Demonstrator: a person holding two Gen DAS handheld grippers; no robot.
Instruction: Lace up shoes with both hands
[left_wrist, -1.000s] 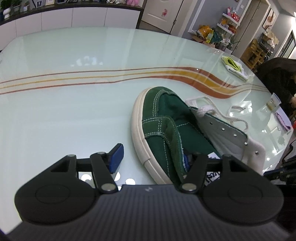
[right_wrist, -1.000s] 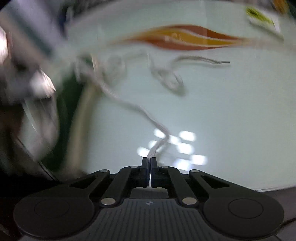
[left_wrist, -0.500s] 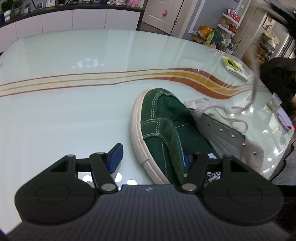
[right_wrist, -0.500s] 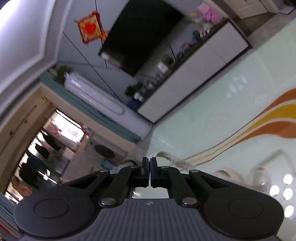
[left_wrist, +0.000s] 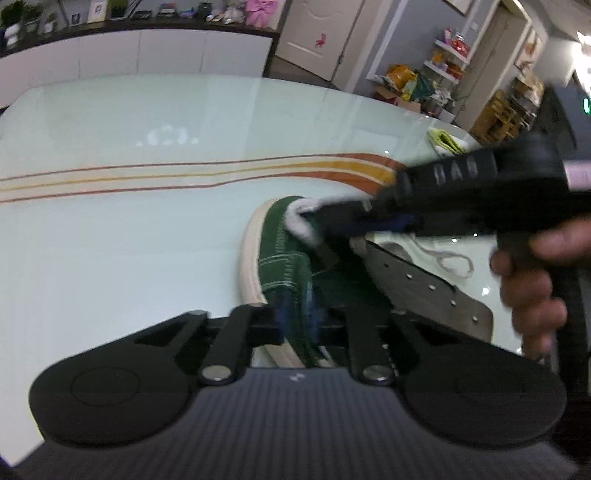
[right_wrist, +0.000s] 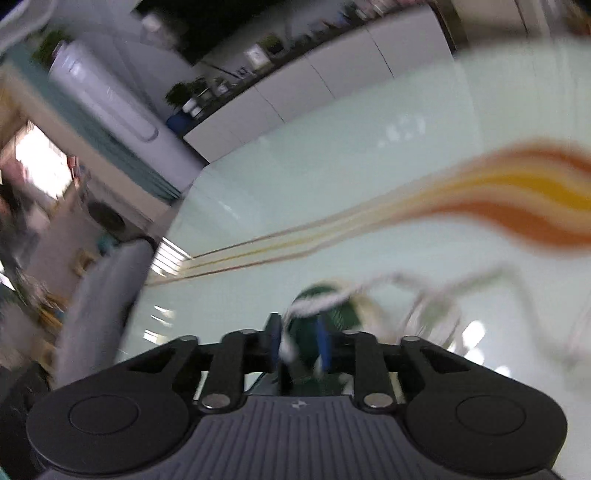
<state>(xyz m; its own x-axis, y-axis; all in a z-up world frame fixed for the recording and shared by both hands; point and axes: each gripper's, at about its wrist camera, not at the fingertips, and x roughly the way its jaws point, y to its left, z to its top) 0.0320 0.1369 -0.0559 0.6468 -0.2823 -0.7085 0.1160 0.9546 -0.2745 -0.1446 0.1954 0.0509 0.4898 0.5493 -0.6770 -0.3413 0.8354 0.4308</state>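
Left gripper (left_wrist: 297, 323) now clamps the green shoe (left_wrist: 284, 254) side; right gripper (right_wrist: 298, 347), jaws newly parted, drops over the lace (right_wrist: 314, 304).

Left of the green shoe (left_wrist: 284, 258) the tabletop (left_wrist: 122, 240) lies open to my fingers. On the right, my right gripper (left_wrist: 314, 221) reaches across the shoe's toe, and the loose lace (left_wrist: 450, 258) lies beside the shoe. A folded cloth (left_wrist: 447, 142) sits near the far edge.
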